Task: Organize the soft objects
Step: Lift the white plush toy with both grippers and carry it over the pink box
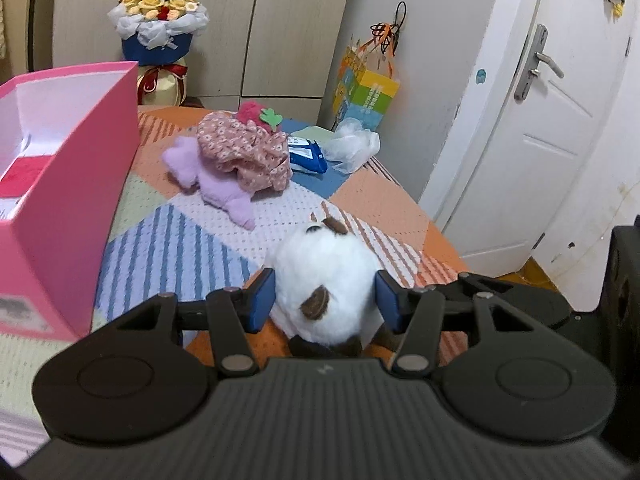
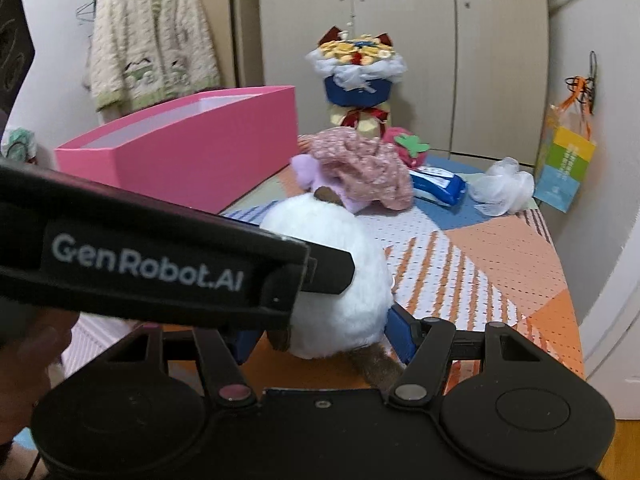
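A white plush toy with brown patches lies on the patchwork cloth near the table's front edge. My left gripper is shut on it, both blue pads pressed into its fur. In the right wrist view the same plush toy sits between my right gripper's blue pads, which touch its sides; the left gripper's body crosses in front and hides the left pad. A purple plush lies under a floral pink cloth, with a red strawberry plush behind. An open pink box stands at the left.
A blue wipes pack and a crumpled clear plastic bag lie at the far right of the table. A flower bouquet stands behind. A colourful paper bag hangs on the wardrobe. A white door is right.
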{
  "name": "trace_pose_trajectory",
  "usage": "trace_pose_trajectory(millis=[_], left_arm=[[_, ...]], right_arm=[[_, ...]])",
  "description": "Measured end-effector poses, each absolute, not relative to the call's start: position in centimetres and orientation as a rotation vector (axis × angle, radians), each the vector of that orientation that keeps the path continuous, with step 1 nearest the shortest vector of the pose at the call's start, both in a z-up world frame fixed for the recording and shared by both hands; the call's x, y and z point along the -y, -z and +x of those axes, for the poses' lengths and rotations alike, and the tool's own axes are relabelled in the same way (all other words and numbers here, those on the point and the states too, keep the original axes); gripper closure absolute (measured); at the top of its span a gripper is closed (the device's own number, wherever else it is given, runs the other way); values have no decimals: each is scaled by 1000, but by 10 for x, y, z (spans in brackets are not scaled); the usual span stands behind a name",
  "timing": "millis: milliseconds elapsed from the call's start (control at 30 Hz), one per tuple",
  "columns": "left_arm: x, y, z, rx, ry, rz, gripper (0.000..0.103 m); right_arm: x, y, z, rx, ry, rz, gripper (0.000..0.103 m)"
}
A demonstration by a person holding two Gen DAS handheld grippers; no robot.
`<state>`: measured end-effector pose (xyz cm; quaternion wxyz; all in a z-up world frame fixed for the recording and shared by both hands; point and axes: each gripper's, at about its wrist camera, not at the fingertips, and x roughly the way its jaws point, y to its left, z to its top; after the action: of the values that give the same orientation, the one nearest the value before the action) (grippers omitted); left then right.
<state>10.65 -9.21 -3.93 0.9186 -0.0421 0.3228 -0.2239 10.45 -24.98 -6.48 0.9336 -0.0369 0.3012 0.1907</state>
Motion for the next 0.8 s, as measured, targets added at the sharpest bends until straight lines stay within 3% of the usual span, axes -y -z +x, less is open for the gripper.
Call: trace_pose_trajectory(millis=[267,533,800], left_arm=[[68,24,84,-677,462,-126,51],[52,8,57,-555,457,-124,51],[33,-12,39,-595,375,-70,51]], right_arm=[[247,47,80,-608,-511,-98,35],[237,22,68,-544,-558,-130,37],[217,10,65,-579,-668,-58,37]])
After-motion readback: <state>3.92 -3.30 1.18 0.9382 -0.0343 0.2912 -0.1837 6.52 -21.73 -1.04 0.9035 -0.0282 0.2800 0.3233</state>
